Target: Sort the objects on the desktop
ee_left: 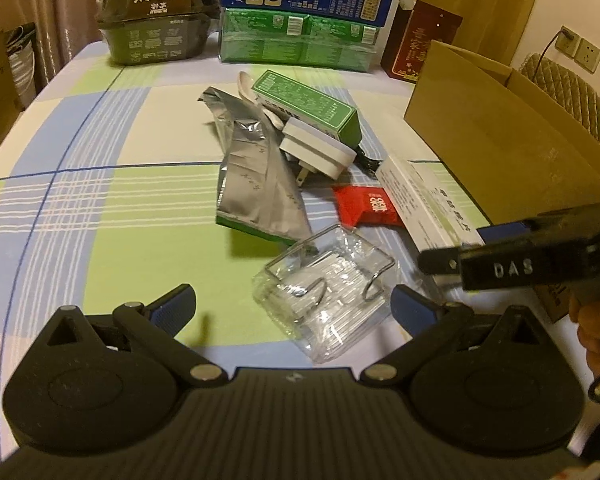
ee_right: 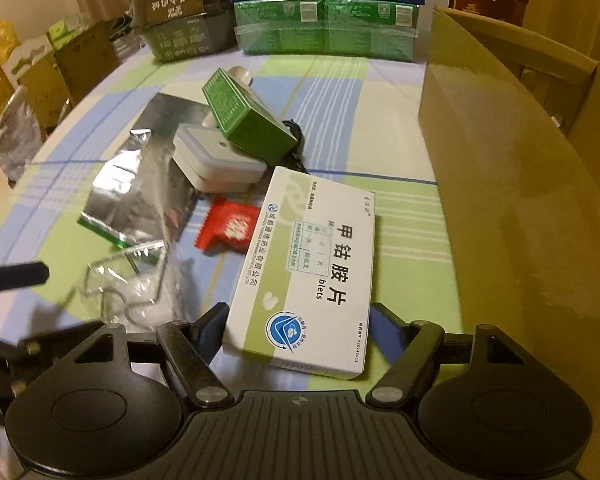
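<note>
1. While our left gripper [ee_left: 292,312] sits with its jaws spread wide, the clear plastic packet [ee_left: 326,292] lies between its fingertips on the checked tablecloth [ee_left: 100,200], not pinched.
2. Further right we've got the foil pouch [ee_right: 136,192], white plug adapter [ee_right: 216,164], green box [ee_right: 244,120] and red sachet [ee_right: 230,228] piled together.
3. Our right gripper [ee_right: 296,330] is open too, jaws either side of the white medicine box [ee_right: 312,276], beside the cardboard box [ee_right: 512,184].

The tabletop [ee_left: 100,200] wore a soft checked cloth. The silver bag [ee_left: 256,184] was shiny, crinkly foil. The clear packet [ee_left: 332,300] was glossy plastic with bent metal wire. The white pill box [ee_right: 312,264] was smooth card. The big brown box [ee_right: 512,184] was dull cardboard. The charger [ee_left: 320,148] was smooth white plastic.
</note>
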